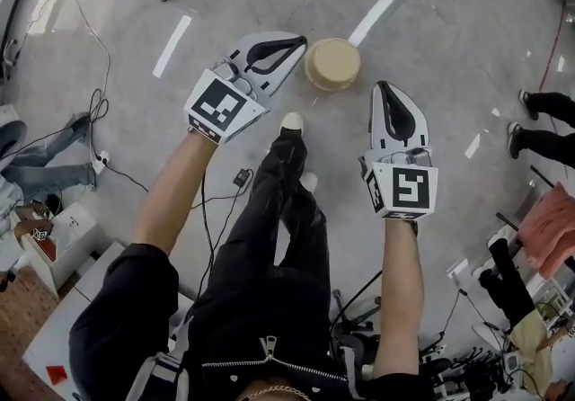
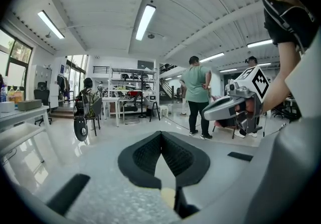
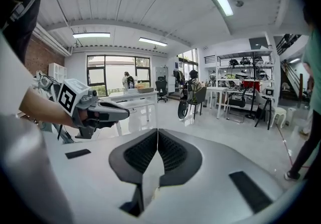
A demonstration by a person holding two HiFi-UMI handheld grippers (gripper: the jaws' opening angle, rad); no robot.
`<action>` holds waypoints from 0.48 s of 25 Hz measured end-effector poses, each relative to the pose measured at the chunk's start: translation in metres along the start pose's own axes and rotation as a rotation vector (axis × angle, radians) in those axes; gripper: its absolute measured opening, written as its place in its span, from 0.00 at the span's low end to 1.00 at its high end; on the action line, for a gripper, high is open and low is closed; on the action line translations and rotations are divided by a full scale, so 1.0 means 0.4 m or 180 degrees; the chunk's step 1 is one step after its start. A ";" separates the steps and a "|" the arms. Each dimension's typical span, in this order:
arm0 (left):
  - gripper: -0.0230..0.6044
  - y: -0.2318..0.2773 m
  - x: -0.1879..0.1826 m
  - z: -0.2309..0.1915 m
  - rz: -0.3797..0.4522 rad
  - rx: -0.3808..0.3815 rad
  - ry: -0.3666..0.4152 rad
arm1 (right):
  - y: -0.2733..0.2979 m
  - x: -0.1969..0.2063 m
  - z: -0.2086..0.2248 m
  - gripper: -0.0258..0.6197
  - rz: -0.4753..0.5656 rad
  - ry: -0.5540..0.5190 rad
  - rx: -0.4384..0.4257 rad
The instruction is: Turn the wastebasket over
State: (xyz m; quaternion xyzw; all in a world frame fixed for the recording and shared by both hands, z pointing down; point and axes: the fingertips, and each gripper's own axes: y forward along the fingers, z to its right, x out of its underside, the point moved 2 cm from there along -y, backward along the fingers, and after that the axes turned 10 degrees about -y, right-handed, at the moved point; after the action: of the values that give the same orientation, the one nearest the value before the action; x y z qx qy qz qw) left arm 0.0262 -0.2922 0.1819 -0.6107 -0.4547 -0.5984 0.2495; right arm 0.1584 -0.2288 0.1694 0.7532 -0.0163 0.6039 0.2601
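Note:
A beige round wastebasket [image 1: 332, 64] stands on the grey floor just ahead of my feet; from above its top face looks flat and closed. My left gripper [image 1: 301, 41] hangs above the floor just left of it, jaws shut with nothing between them. My right gripper [image 1: 384, 86] is to the right of the basket and slightly nearer to me, also shut and empty. In the left gripper view the shut jaws [image 2: 161, 135] point across the room, with the right gripper [image 2: 230, 105] beside them. The right gripper view shows its shut jaws [image 3: 157, 132] and the left gripper [image 3: 100, 111].
My legs and white shoes [image 1: 291, 123] stand right behind the basket. Cables [image 1: 99, 107] and a power strip lie on the floor at left. Another person's feet [image 1: 530, 107] are at right; a person in a green shirt [image 2: 195, 87] stands ahead. Tables, chairs and shelves [image 3: 241, 92] line the room.

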 end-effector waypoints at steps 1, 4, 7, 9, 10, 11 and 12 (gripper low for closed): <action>0.04 0.010 0.033 0.001 0.0011 0.0006 -0.0003 | 0.007 0.034 -0.002 0.06 -0.0002 -0.0014 -0.0002; 0.04 0.037 0.132 0.002 0.0034 0.0039 -0.0018 | 0.028 0.135 -0.008 0.06 -0.0001 -0.0029 0.0024; 0.04 0.062 0.233 -0.015 0.0061 0.0040 -0.0081 | 0.059 0.236 -0.019 0.06 0.0032 -0.0018 0.0080; 0.04 0.084 0.301 -0.031 0.0075 0.0040 -0.0100 | 0.093 0.299 -0.026 0.06 0.0073 -0.0057 0.0081; 0.04 0.100 0.335 -0.041 0.0076 0.0040 -0.0099 | 0.113 0.327 -0.028 0.06 0.0107 -0.0083 0.0073; 0.04 0.118 0.368 -0.053 0.0082 0.0040 -0.0098 | 0.134 0.354 -0.027 0.06 0.0153 -0.0116 0.0062; 0.04 0.140 0.399 -0.066 0.0100 0.0041 -0.0100 | 0.155 0.381 -0.024 0.06 0.0200 -0.0150 0.0056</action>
State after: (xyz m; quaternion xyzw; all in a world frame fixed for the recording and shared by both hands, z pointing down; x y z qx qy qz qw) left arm 0.0399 -0.2995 0.3523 -0.6255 -0.4528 -0.5817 0.2557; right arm 0.1698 -0.2345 0.3337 0.7686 -0.0409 0.5940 0.2339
